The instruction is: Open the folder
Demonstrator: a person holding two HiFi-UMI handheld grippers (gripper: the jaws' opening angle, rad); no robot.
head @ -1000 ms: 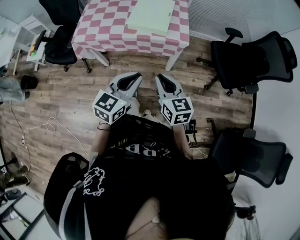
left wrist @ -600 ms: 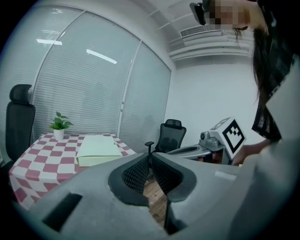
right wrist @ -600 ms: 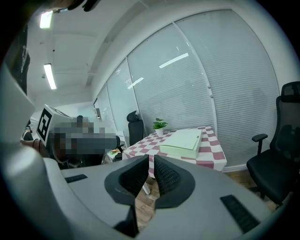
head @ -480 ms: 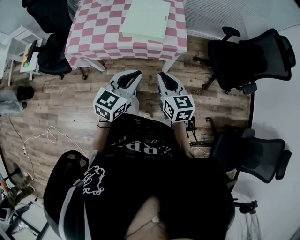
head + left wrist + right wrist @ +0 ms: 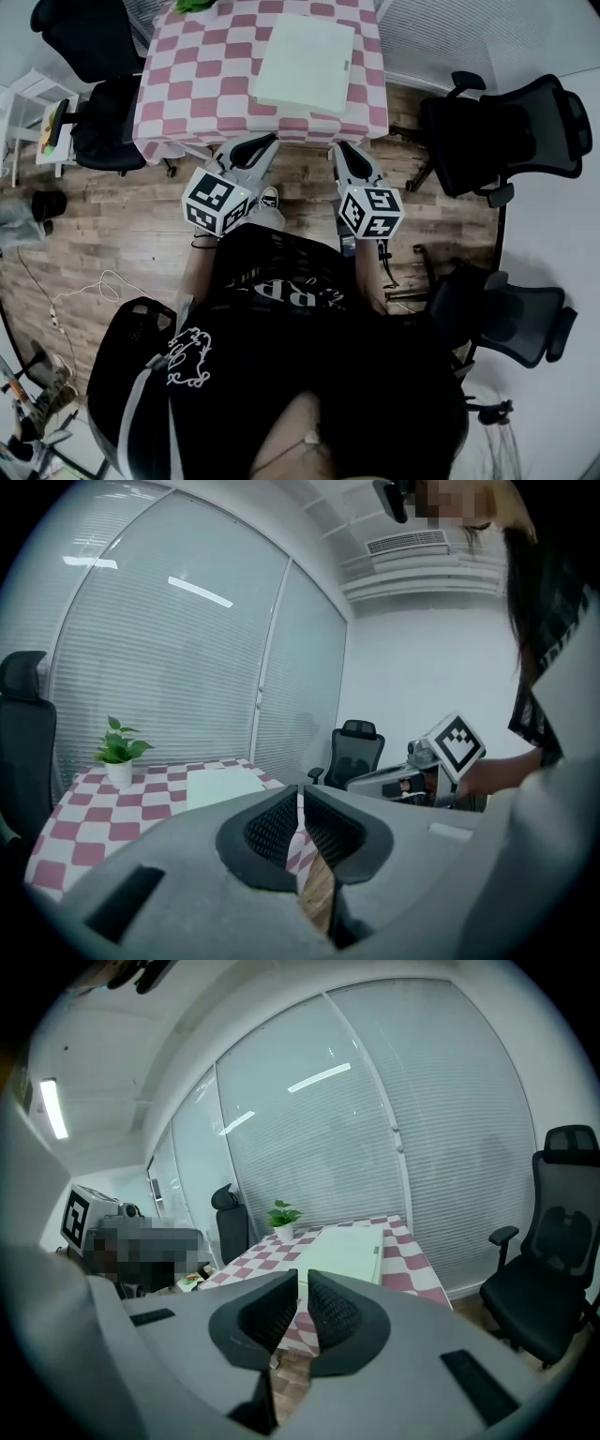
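Folder (image 5: 302,64): pale, closed, flat on the checked table (image 5: 187,84), ahead of both grippers, untouched.
Left gripper (image 5: 253,152): jaws pressed together, empty.
Right gripper (image 5: 349,157): jaws all but touching, nothing between.
Handling: probably light, with a thin, bendy, slick cover; take the cover's free edge and steady the spine side.
Head view: whole folder outline from above.
Gripper views: potted plant (image 5: 119,752) at the table's far end, only a green scrap from above.

Bench (image 5: 187,94) under pink-white check cloth, standing on wood floor (image 5: 122,225): pale folder (image 5: 305,64) lies flat toward its right side, small potted plant (image 5: 119,761) at the far end.
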